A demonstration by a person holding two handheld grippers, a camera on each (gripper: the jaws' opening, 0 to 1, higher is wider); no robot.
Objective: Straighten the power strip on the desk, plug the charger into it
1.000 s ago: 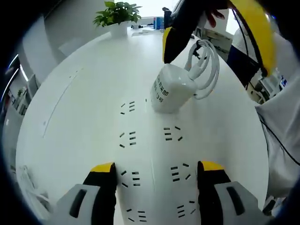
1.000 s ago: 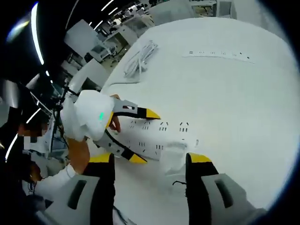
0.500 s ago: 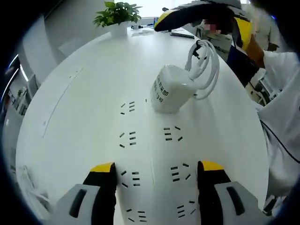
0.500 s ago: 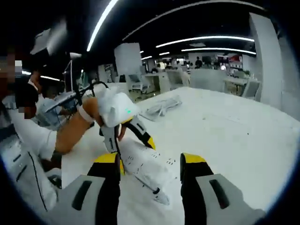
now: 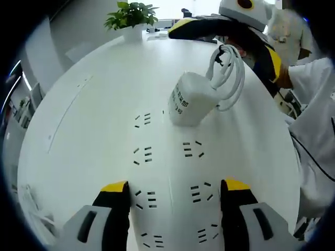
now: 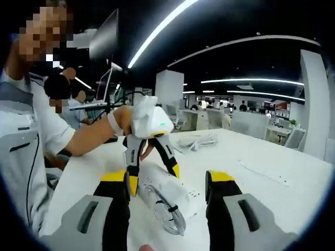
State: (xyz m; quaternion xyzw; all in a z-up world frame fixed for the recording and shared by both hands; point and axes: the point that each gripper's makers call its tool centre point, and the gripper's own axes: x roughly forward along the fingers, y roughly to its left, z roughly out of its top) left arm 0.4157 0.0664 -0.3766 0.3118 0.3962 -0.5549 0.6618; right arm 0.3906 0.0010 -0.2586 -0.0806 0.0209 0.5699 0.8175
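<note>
Left gripper (image 5: 175,194) low over the white strip (image 5: 170,172) on the worktop (image 5: 78,120), fingers wide apart, holding nothing. Ahead of them, charger (image 5: 189,99) standing on the strip, cable (image 5: 228,73) coiled beside. Right gripper (image 6: 168,184) lifted, fingers wide, charger (image 6: 167,201) between and below them.

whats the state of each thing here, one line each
white power strip: lying flat on the white desk, most sockets free
white block charger: standing in a socket of the strip, tilted
white coiled cable: looped, bundled, resting against the charger
left tool: open, jaws straddling the strip
right tool: open, holding nothing, raised above the desk
green potted plant: upright at the desk's far edge
</note>
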